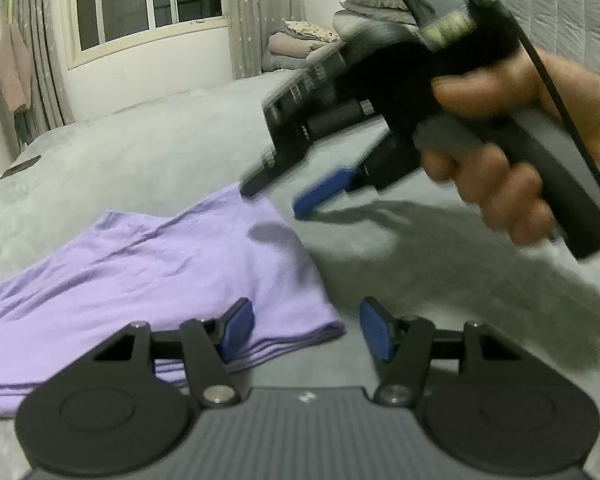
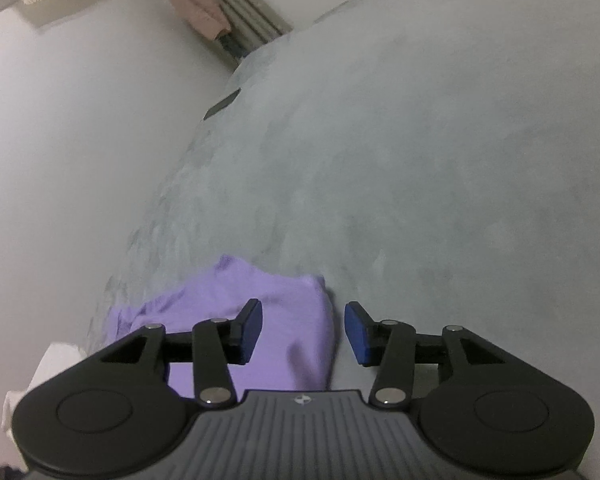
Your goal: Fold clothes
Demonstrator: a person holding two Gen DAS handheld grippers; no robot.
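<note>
Lilac garment [image 1: 148, 280] lay folded flat on the grey bed cover [image 1: 380, 272], several layers stacked, folded edge facing the near edge of the bed; most of the cover beyond it was bare. Left gripper [image 1: 306, 330] sat low over the near right corner of the stack, jaws apart, nothing between the pads; left pad above cloth, right pad above cover. Right gripper [image 1: 278, 196] hovered at the far right corner of the garment, held in a hand [image 1: 520, 152], jaws apart too, and the right wrist view showed cloth under the gap but not pinched. Looked like a release after a fold, both grippers clear of the fabric. To do it well from here: lift both straight off so no pad snags the top layer and drags the stack open. If another fold is due, pinch all layers at the two right corners together, carry them over level, and lay them down flush with the opposite edge. Far corner looked slightly puckered; smooth it first.
</note>
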